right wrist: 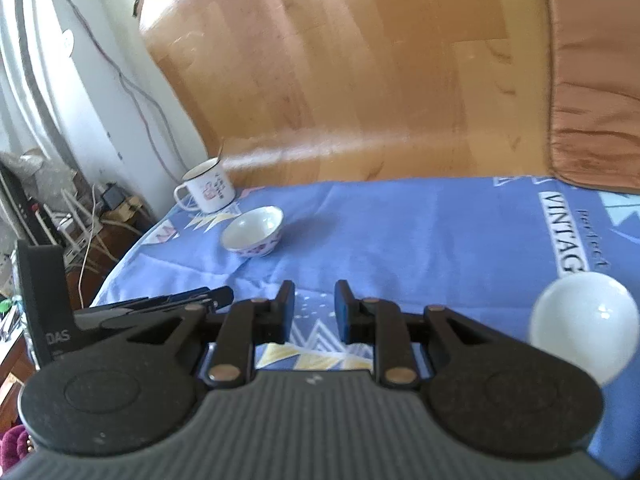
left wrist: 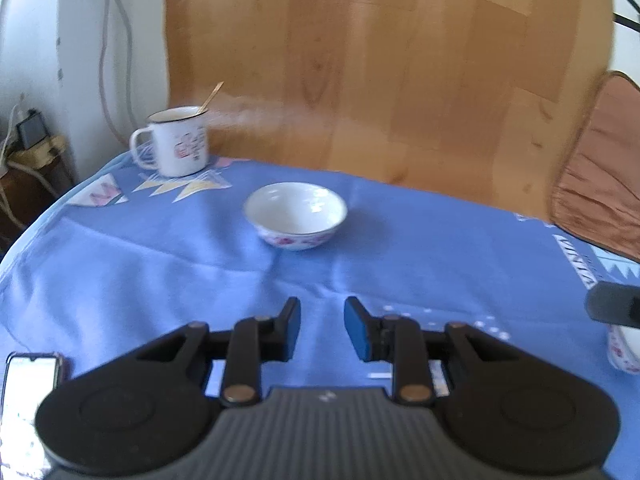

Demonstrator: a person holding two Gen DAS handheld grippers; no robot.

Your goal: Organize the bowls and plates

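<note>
A white bowl with a pink flower band (left wrist: pixel 295 214) stands upright on the blue tablecloth (left wrist: pixel 160 264), ahead of my left gripper (left wrist: pixel 322 312), which is open and empty. The same bowl shows in the right wrist view (right wrist: pixel 253 231), far ahead and to the left of my right gripper (right wrist: pixel 315 296), also open and empty. A second white bowl (right wrist: pixel 585 326) sits close to the right of my right gripper. Its flowered side shows at the right edge of the left wrist view (left wrist: pixel 622 350).
A white enamel mug (left wrist: pixel 178 142) with a spoon stands at the table's far left corner. A phone (left wrist: pixel 30 376) lies at the near left. A brown cushion (right wrist: pixel 596 80) rests at the far right. A wooden panel (left wrist: pixel 380 60) backs the table.
</note>
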